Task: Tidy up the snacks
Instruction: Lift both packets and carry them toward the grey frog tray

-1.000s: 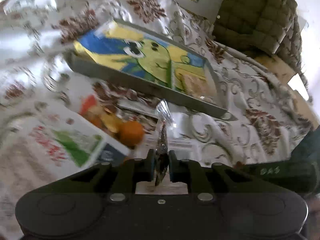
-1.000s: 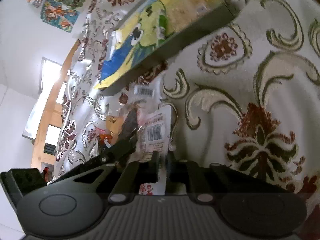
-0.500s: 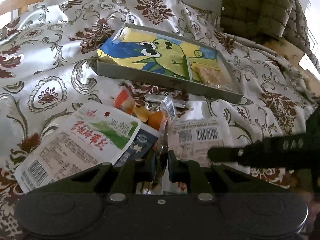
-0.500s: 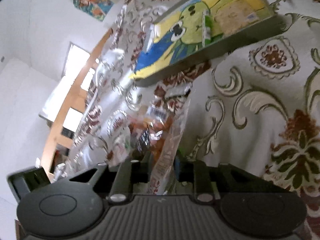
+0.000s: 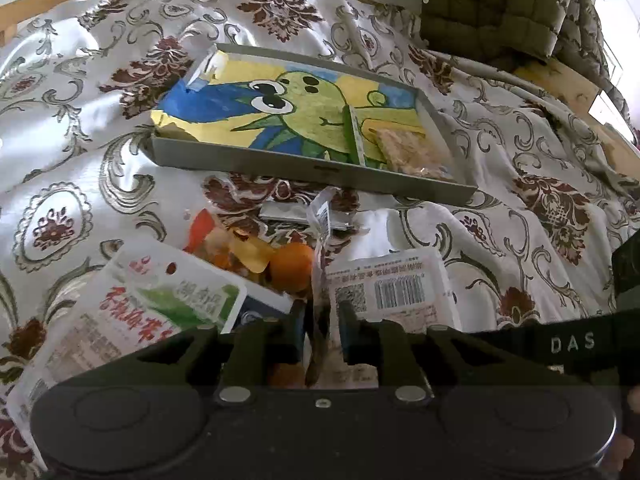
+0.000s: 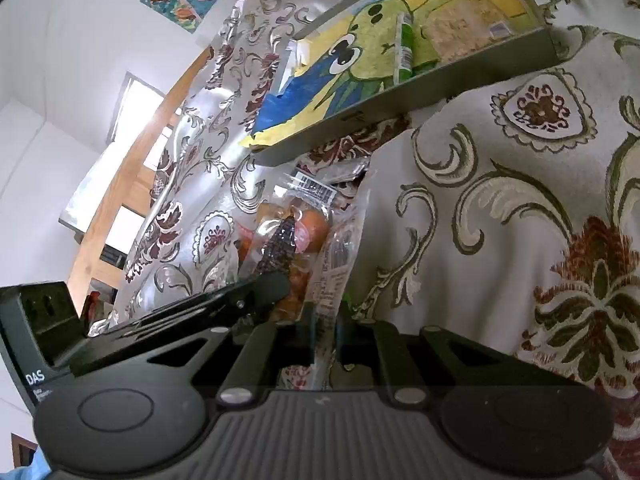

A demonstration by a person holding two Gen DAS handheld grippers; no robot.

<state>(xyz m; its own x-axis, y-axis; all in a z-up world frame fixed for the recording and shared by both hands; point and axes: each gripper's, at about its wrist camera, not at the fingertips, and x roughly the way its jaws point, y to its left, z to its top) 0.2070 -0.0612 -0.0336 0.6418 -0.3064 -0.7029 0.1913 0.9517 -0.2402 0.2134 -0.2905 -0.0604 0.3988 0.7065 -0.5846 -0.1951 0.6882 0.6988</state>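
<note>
A clear bag of orange snacks (image 5: pixel 288 268) lies on the patterned cloth. Its thin top edge stands between the jaws of my left gripper (image 5: pixel 322 316); they are opening, and a gap shows on both sides. A white packet with a barcode (image 5: pixel 388 292) lies just to the right. My right gripper (image 6: pixel 325 320) is closing on that packet's edge (image 6: pixel 336 264), pads against it. Beyond sits a shallow grey tray (image 5: pixel 312 168) lined with a frog drawing. The tray holds a green stick pack (image 5: pixel 352 136) and a crumbly snack pack (image 5: pixel 412 152).
A large white-and-green packet (image 5: pixel 160 300) lies at the left, partly under the orange bag. A flat silver sachet (image 5: pixel 288 212) rests in front of the tray. A quilted olive cushion (image 5: pixel 500 4) sits at the far right. The cloth is wrinkled all around.
My right gripper let its jaws part, then closed them again on the white packet, which now stands on edge. My left jaws have spread a little around the bag's edge.
</note>
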